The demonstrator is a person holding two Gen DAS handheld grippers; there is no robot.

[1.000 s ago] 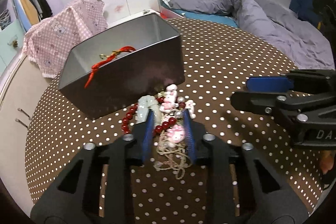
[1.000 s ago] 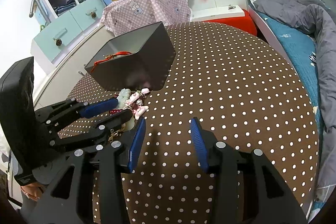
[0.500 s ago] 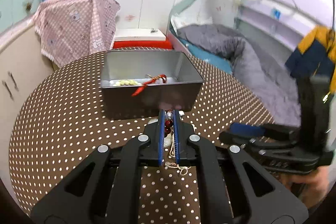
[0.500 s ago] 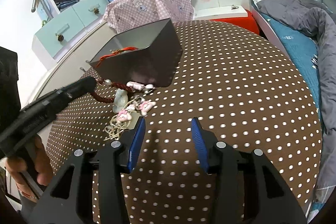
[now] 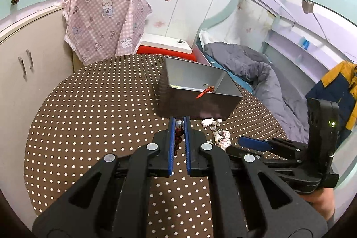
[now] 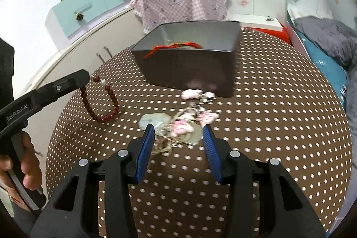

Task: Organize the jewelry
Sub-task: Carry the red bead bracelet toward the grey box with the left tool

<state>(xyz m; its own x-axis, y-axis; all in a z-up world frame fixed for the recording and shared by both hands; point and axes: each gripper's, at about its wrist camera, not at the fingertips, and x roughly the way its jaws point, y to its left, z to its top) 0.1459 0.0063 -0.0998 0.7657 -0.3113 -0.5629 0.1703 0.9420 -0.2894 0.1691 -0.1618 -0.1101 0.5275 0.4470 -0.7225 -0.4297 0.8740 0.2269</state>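
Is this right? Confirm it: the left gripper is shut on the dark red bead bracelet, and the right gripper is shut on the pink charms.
Not quite. The left gripper is shut on the dark red bead bracelet, but the right gripper is open: the right wrist view shows its jaws standing apart over the pink charms, which lie loose on the dotted tablecloth.

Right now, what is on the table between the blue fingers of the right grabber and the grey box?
In the right wrist view, a tangle of jewelry lies there: pink charms, a pale round pendant and cord, between the right gripper and the grey box.
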